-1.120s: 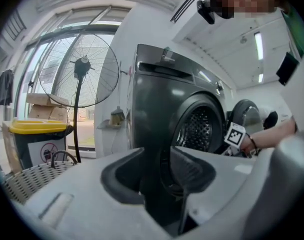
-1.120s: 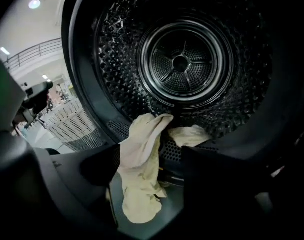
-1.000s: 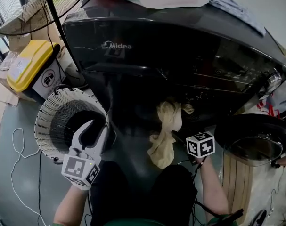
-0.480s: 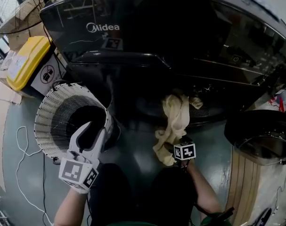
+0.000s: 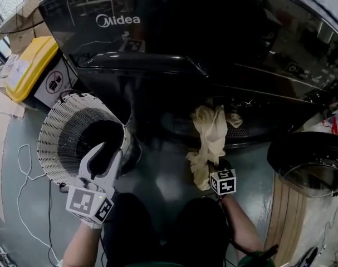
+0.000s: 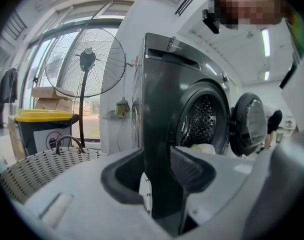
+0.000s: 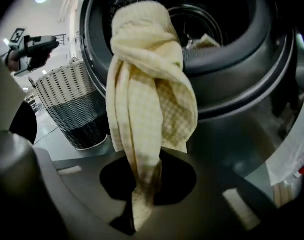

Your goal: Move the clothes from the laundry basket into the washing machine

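Observation:
A pale yellow checked cloth (image 5: 209,141) hangs out of the dark washing machine's drum mouth (image 7: 202,44), twisted, with its lower end trailing down. My right gripper (image 5: 214,170) is below the opening. Its jaws have just been closing, and in the right gripper view they are shut on the cloth's (image 7: 146,99) bottom end (image 7: 140,201). My left gripper (image 5: 109,152) hangs open over the near rim of the white wicker laundry basket (image 5: 63,132). Nothing is between its jaws (image 6: 159,176). The basket's inside looks dark; I cannot tell what it holds.
The round washer door (image 5: 308,160) stands swung open at the right. A yellow-lidded bin (image 5: 29,65) sits left of the machine, with a standing fan (image 6: 86,59) behind it. A white cable (image 5: 21,177) lies on the grey floor by the basket.
My right gripper has dropped from the drum mouth to the cloth's hanging end and shut on it. My left gripper has sunk slightly beside the basket.

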`<state>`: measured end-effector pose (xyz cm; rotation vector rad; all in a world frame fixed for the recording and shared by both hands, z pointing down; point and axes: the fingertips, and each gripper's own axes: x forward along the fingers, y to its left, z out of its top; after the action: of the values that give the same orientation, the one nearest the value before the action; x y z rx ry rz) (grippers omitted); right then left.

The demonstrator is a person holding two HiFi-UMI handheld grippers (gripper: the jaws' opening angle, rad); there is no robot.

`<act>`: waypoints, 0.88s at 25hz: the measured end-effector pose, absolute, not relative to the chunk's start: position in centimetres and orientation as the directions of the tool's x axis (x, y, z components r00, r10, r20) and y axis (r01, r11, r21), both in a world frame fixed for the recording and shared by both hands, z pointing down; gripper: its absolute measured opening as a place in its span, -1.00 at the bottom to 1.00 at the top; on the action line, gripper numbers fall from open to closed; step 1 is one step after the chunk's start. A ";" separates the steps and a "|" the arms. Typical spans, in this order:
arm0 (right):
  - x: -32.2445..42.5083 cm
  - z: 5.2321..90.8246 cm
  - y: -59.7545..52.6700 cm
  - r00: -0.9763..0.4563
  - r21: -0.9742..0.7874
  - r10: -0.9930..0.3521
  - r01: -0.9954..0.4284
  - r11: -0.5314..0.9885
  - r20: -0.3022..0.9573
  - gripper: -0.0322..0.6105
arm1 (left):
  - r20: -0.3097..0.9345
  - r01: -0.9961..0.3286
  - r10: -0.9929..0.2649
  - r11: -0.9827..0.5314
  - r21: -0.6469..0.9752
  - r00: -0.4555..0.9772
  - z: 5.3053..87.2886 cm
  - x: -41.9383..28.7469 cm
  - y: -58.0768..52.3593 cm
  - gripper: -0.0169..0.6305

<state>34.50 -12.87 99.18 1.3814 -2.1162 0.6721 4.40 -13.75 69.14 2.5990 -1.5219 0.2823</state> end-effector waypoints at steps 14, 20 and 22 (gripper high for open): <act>35.8 69.5 -22.4 -0.280 0.127 -0.953 -0.947 0.294 0.115 -0.82 | 0.166 -0.884 -0.871 -0.467 0.006 0.462 65.5 3.7 -13.1 -0.45; 34.6 73.7 -27.4 -0.240 0.215 -0.928 -0.928 0.306 0.286 -0.65 | 0.180 -0.898 -0.883 -0.440 0.010 0.434 65.3 2.4 -12.3 -0.45; 34.4 78.0 -27.5 -0.262 0.137 -0.852 -0.924 0.357 0.453 -0.04 | 0.187 -0.898 -0.881 -0.440 0.010 0.434 65.5 2.3 -12.1 -0.45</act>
<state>34.43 -27.46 77.97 1.5439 -2.1735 0.2140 2.32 -12.10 65.46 2.5672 -1.5992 0.2338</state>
